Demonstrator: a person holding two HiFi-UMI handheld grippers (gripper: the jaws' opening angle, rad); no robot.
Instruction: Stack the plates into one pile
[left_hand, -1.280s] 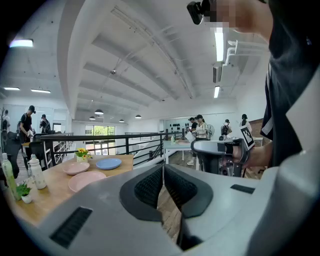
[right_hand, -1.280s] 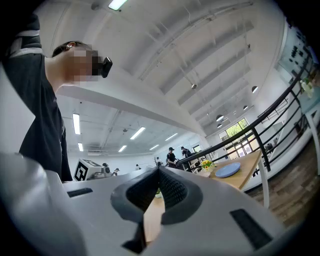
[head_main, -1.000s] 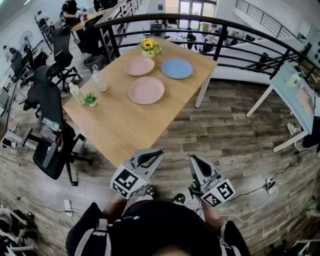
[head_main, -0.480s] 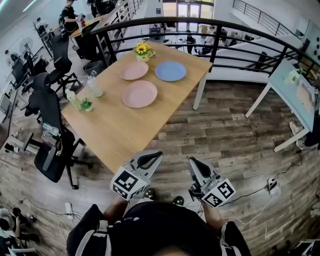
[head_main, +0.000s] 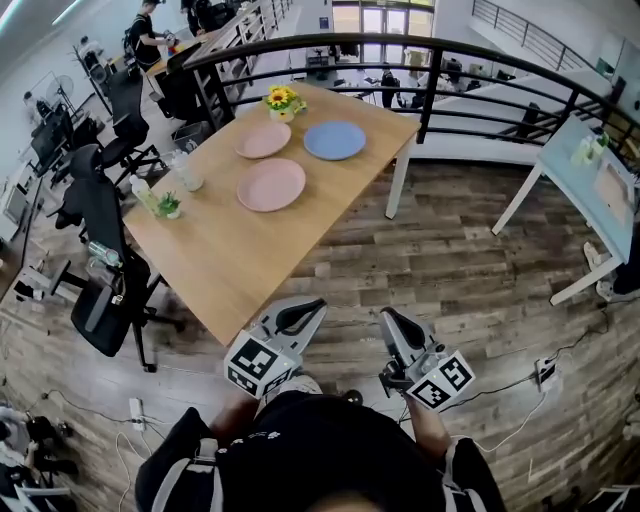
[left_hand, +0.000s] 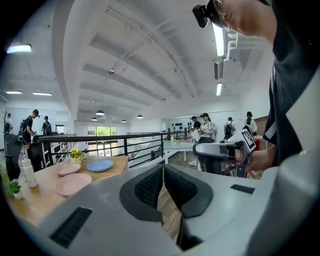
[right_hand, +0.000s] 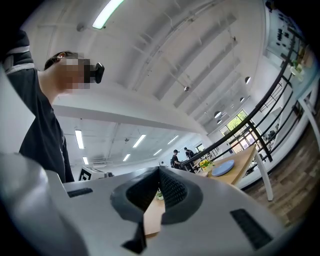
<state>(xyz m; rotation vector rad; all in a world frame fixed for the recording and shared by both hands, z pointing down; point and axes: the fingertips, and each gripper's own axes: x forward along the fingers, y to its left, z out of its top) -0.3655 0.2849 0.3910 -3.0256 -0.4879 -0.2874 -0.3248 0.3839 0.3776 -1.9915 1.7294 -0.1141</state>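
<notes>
Both tools are pressed together and empty. The left tool (head_main: 303, 314) and right tool (head_main: 390, 322) hang off the near corner of the surface (head_main: 230, 250), well apart from the plates. None is stacked yet: the near pink plate (head_main: 271, 185) lies toward 12 o'clock, the far pink plate (head_main: 263, 140) beyond it, the blue plate (head_main: 334, 140) at that one's 3 o'clock. Likely risks: a shallow rim slipping from the pinch, or a lifted plate clipping the flowers (head_main: 281, 99).
</notes>
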